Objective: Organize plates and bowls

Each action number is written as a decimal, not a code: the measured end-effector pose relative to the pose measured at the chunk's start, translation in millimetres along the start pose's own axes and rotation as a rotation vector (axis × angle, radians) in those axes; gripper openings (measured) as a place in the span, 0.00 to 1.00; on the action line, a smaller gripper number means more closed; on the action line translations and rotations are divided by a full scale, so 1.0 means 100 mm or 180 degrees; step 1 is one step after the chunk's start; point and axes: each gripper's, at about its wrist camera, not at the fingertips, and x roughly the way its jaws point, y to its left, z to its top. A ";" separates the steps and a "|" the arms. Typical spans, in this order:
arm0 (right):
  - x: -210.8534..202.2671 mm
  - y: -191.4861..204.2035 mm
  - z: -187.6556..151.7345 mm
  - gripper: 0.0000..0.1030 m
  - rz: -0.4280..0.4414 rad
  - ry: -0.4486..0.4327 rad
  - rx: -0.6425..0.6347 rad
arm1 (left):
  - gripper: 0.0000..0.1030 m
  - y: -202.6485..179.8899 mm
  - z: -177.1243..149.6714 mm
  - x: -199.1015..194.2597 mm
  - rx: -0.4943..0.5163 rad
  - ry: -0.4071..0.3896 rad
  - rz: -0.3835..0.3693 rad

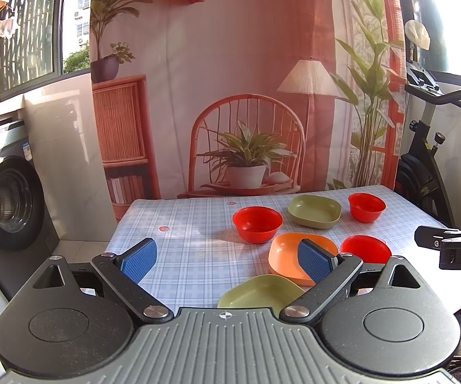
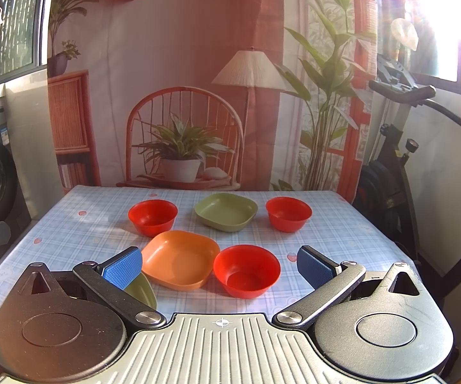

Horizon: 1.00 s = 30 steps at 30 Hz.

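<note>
Three red bowls and three square plates lie scattered on the checked tablecloth [image 2: 80,227]. In the right wrist view the nearest red bowl [image 2: 246,270] sits between the fingers of my open right gripper [image 2: 219,267], beside an orange plate [image 2: 179,259]. Farther back are a red bowl [image 2: 152,217], a green plate [image 2: 226,211] and another red bowl [image 2: 288,213]. A second green plate [image 2: 142,289] peeks from behind the left finger. In the left wrist view my left gripper [image 1: 227,260] hangs open above the near green plate [image 1: 259,291], left of the orange plate [image 1: 286,256].
A printed backdrop [image 2: 182,96] hangs behind the table's far edge. A washing machine [image 1: 10,198] stands to the left and an exercise bike [image 2: 396,160] to the right. The table's left half [image 1: 179,249] holds only cloth. The right gripper's body [image 1: 454,243] shows at the right edge.
</note>
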 end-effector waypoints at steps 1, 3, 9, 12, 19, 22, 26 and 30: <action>0.00 0.00 0.00 1.00 0.0000 0.0000 0.0000 | 0.93 0.00 0.00 0.00 -0.0003 0.0003 -0.0001; 0.00 0.00 0.00 1.00 0.0002 0.0000 0.0002 | 0.93 0.01 0.00 0.00 -0.0007 0.0008 -0.0002; 0.01 0.00 -0.01 1.00 0.0008 0.0001 0.0002 | 0.93 0.03 0.01 0.02 -0.0030 0.0029 0.0006; 0.02 0.01 -0.01 1.00 0.0005 -0.0001 0.0003 | 0.93 0.01 0.02 0.03 -0.0034 0.0042 0.0013; 0.08 0.01 0.02 1.00 0.0138 -0.0011 -0.0059 | 0.94 0.05 0.05 0.06 -0.0063 0.0072 0.0065; 0.03 0.00 0.13 1.00 0.0332 -0.0115 -0.0146 | 0.94 0.14 0.10 0.11 -0.0142 0.0076 0.0062; 0.10 0.00 0.36 1.00 0.0536 -0.0392 -0.0294 | 0.94 0.25 0.21 0.23 -0.0119 0.0002 0.0184; 0.28 0.01 0.59 1.00 0.0663 -0.0617 -0.0184 | 0.93 0.34 0.37 0.35 -0.0050 -0.0064 0.0344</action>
